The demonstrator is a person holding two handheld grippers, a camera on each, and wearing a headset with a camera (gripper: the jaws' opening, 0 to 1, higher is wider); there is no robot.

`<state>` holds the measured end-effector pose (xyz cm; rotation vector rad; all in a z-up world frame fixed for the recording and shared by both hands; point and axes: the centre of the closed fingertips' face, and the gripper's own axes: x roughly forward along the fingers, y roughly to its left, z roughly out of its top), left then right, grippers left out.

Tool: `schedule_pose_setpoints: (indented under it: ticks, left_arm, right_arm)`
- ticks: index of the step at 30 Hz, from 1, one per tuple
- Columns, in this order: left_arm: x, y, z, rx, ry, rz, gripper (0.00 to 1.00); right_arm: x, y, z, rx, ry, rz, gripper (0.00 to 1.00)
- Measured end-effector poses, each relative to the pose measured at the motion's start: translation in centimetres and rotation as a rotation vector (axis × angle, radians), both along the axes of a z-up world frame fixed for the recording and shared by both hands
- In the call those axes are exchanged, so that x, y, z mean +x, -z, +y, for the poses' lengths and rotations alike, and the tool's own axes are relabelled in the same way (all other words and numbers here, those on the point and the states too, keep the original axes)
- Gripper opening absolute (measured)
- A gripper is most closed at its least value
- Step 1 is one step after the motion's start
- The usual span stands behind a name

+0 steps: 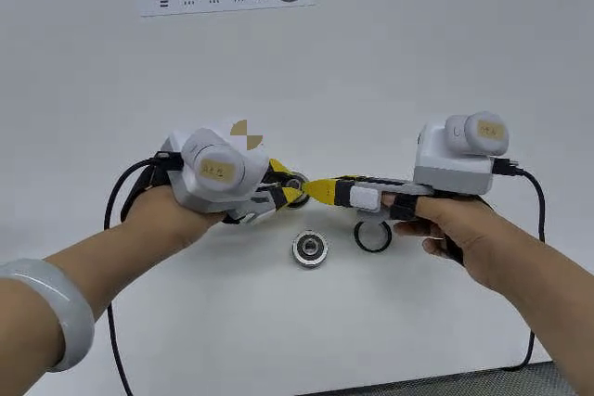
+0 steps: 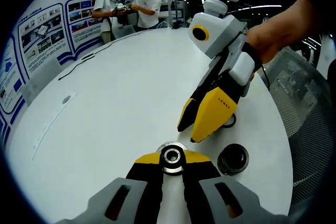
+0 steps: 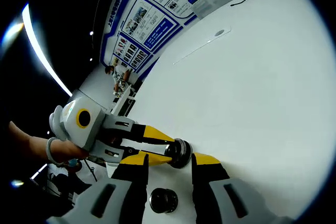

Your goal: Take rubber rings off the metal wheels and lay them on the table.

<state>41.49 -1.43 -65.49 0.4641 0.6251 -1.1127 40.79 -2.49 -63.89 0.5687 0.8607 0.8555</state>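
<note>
Head view: one rubber ring (image 1: 373, 250) lies freed on the table (image 1: 418, 90), near a loose wheel (image 1: 309, 249). Left gripper view: the left gripper (image 2: 172, 161) is clamped on the held wheel (image 2: 172, 155). Right gripper view: the right gripper (image 3: 169, 165), jaws apart, sits just before that wheel; two rings seemingly remain.

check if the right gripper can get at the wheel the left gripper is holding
Probably yes: the right gripper is open and aimed at the wheel, which the left gripper holds out, nothing between.
</note>
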Motion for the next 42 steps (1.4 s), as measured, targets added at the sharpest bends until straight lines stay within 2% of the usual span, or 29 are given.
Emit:
schedule_pose_setpoints:
  ticks: [14, 17, 24, 32, 42]
  left_arm:
    - [0.0, 0.0, 0.0, -0.006, -0.005, 0.006, 0.13]
    - [0.1, 0.0, 0.0, -0.009, -0.004, 0.007, 0.13]
    - [0.1, 0.0, 0.0, -0.013, -0.005, 0.008, 0.13]
    - [0.1, 0.0, 0.0, -0.019, -0.006, 0.009, 0.13]
    - [0.0, 0.0, 0.0, -0.019, -0.008, 0.010, 0.13]
  right_arm:
    - [0.6, 0.7, 1.2, 0.002, -0.045, 0.035, 0.36]
    - [0.4, 0.6, 1.3, 0.038, -0.049, 0.080, 0.37]
    - [0.3, 0.9, 1.6, 0.069, -0.050, 0.142, 0.38]
    - [-0.3, 0.9, 1.4, 0.077, -0.064, 0.173, 0.38]
    - [-0.6, 0.6, 1.4, 0.071, -0.080, 0.158, 0.34]
